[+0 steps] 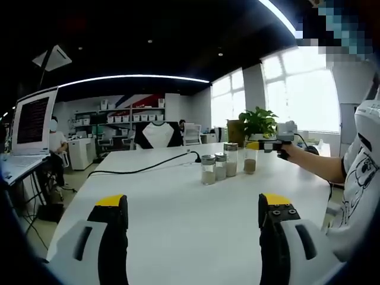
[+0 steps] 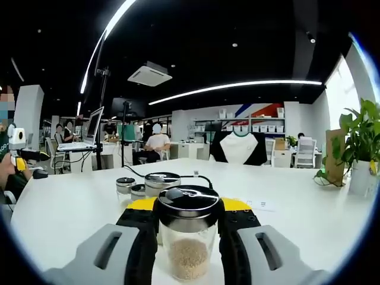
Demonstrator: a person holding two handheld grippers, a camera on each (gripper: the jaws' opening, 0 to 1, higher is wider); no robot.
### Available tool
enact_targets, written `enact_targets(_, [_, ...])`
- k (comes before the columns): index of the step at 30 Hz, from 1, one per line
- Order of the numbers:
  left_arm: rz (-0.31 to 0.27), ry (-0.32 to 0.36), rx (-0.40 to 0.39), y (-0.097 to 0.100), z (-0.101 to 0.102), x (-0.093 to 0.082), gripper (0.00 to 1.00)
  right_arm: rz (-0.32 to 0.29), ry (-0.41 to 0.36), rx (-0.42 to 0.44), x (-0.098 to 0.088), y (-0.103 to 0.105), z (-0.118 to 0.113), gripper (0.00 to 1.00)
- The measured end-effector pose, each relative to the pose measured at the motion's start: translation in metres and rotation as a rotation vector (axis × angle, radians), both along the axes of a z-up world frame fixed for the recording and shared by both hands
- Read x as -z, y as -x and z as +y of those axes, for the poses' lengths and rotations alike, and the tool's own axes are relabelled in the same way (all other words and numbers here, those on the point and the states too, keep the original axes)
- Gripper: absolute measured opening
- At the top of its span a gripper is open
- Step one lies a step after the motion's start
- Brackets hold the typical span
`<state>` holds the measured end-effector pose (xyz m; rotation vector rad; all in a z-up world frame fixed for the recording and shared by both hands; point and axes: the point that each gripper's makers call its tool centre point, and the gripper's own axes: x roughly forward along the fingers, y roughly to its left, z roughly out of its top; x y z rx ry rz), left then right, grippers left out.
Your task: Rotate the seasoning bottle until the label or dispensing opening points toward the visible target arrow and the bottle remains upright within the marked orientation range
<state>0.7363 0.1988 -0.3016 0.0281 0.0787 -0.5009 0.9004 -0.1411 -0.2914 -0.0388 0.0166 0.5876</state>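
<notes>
While the right tongs (image 2: pixel 189 222) stand closed around the clear glass seasoning bottle with a dark, chrome-rimmed lid (image 2: pixel 189 237), the bottle sits upright between the two yellow-tipped jaws, its long axis vertical and its pale brown granules settled in the lower part. It fills the near centre of the right gripper view, so the turn the task asks for would, by my judgement, be a twist about that vertical axis with the grip kept level. No arrow or marked range is visible, and I cannot tell which way the label or opening faces.

From the left gripper view the same bottle (image 1: pixel 250 158) shows at the right end of a short row of three other clear glass jars with metal lids (image 1: pixel 218 166), just beside them, with the right tongs (image 1: pixel 261 146) reaching to it from the right. The left tongs (image 1: pixel 193 211) hang wide open over bare tabletop, holding nothing and well apart from the row, so the right hand is plainly the nearer one.

All of this rests on a broad white surface (image 1: pixel 166 225), across which a black cable (image 1: pixel 142 168) runs. A green potted plant (image 1: pixel 257 123) stands behind the jars. Around it lies an open office with shelving, a laptop screen (image 1: pixel 33 121), white chairs and bright windows.
</notes>
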Motion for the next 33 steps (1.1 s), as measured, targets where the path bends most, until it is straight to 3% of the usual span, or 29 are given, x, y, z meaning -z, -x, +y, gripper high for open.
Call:
enact_targets(15, [-0.014,-0.007,0.019,0.002,-0.006,-0.002,0.95,-0.017,-0.046,-0.046,-0.02,0.029,-0.009,0.37])
enact_targets(33, [-0.01,-0.013,0.031,0.0,-0.007,0.005,0.95,-0.028,-0.053,-0.055,-0.019,0.054,-0.011,0.37])
